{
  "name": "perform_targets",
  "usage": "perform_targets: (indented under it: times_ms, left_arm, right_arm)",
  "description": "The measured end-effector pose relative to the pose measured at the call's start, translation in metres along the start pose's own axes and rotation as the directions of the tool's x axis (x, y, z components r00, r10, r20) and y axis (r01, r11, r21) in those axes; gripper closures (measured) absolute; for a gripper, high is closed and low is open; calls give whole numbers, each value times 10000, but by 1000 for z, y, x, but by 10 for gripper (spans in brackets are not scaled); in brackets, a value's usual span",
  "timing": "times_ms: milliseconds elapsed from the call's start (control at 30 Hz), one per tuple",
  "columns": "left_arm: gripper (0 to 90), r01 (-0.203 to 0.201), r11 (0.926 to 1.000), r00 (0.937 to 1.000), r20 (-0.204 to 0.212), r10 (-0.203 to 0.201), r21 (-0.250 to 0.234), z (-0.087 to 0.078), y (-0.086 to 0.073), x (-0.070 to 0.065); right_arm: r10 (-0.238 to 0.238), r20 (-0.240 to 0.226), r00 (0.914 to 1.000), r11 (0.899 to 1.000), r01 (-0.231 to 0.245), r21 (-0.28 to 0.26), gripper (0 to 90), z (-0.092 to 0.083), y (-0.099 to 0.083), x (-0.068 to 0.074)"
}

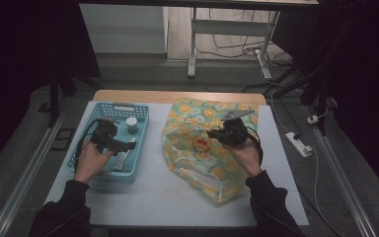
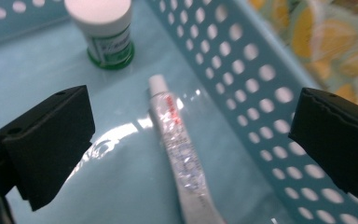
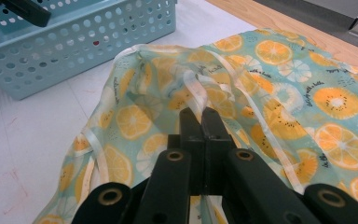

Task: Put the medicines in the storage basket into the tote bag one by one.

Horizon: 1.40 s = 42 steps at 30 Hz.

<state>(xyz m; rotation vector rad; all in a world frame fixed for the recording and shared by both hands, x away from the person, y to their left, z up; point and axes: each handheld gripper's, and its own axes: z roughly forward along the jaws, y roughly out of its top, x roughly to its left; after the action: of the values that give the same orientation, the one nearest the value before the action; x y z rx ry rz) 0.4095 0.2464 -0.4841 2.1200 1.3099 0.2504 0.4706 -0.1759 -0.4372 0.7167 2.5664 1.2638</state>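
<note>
Turquoise plastic basket (image 1: 94,114), perforated walls, sits at the left of the counter (image 1: 153,187). Inside: a white-capped small bottle with green label (image 2: 105,32), standing upright toward the far end, and a slim tube (image 2: 177,149) lying flat on the basket floor, cap toward the bottle, close beside the side wall.

Left tool (image 2: 186,135) hangs over the tube, jaws spread wide, one either side, neither touching it.

Right tool (image 3: 204,122) pressed together, pinching a fold of the orange-slice print cloth bag (image 1: 197,148), near its pale strap (image 3: 200,93). Bag lies just right of the basket, mouth partly lifted.

Risks, as I judge them: the tube is slick and thin, so it may skid or roll from the jaws; the far jaw could catch the basket wall; thin cloth could slip from the right tool and let the bag mouth sag.
</note>
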Motion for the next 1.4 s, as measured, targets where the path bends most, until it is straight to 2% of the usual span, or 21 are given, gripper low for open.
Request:
perform_targets:
  times_ms: [133,300,467,633,800,900,1100,1300,1400]
  left_arm:
    - [2,51,9994,9999,-119,-47,345,5,-1,3]
    - [1,-191,9947,9990,-375,229,1009,14,0,2]
    - [1,-231,9818,9986,-430,317,1883,24,-1,2]
    - [2,-134,9697,9987,-450,251,2439,31,0,2]
    - [45,-165,9559,9968,-696,386,2932,36,-1,0]
    - [117,-299,9512,9958,-735,550,3072,37,-1,-2]
    - [347,-624,9428,9955,-476,824,3274,39,-1,-4]
    - [482,-475,9483,9969,-449,647,3139,37,0,-3]
    - [525,-245,9495,9985,-391,386,3128,37,0,-1]
  right_arm:
    - [-11,-14,10000,10000,11,10,900,1,0,0]
    - [-44,-20,10000,10000,44,22,900,1,0,1]
    - [-64,-14,10000,10000,64,37,900,1,0,2]
    - [-72,-30,10000,10000,72,61,900,2,0,2]
    - [-68,-23,10000,10000,68,56,900,2,0,2]
    - [-65,-30,10000,10000,65,64,900,2,0,2]
    - [-81,-41,10000,9999,81,93,900,2,0,2]
    - [-56,-63,10000,9999,57,144,900,4,-1,2]
    - [-61,-61,10000,9999,62,136,900,4,-1,2]
